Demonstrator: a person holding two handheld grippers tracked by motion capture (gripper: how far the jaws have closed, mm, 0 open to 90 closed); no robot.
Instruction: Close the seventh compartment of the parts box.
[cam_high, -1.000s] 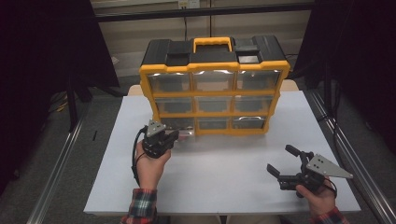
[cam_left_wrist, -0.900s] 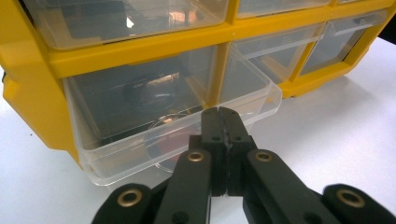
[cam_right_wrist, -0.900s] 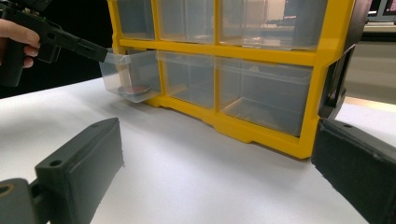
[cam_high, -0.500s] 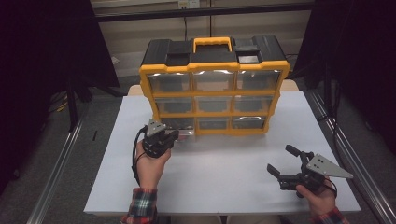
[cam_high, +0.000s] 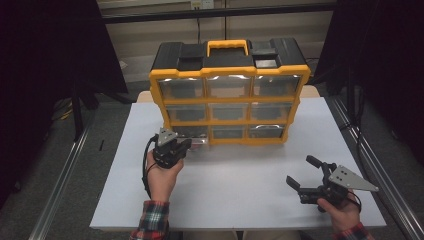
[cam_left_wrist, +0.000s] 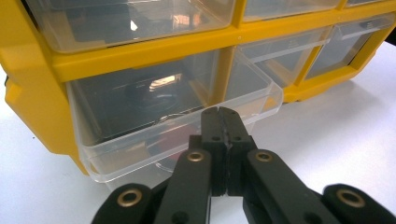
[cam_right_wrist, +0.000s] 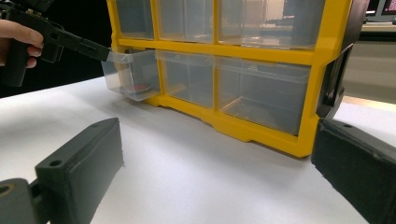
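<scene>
- The bottom-left drawer (cam_left_wrist: 177, 116) of the yellow organizer (cam_high: 227, 100) is pulled partway out at about ten o'clock on the table (cam_high: 240, 200); a dark red object (cam_right_wrist: 135, 87) is seen lying inside it.
- The left tool (cam_left_wrist: 223, 122) is clamped shut on the drawer's clear front lip, judged as a grip for pulling.
- The right tool (cam_high: 309, 175) is held with jaws apart and empty at four o'clock, well apart from the organizer.
- Nothing is seen blocking the drawer's path.
</scene>
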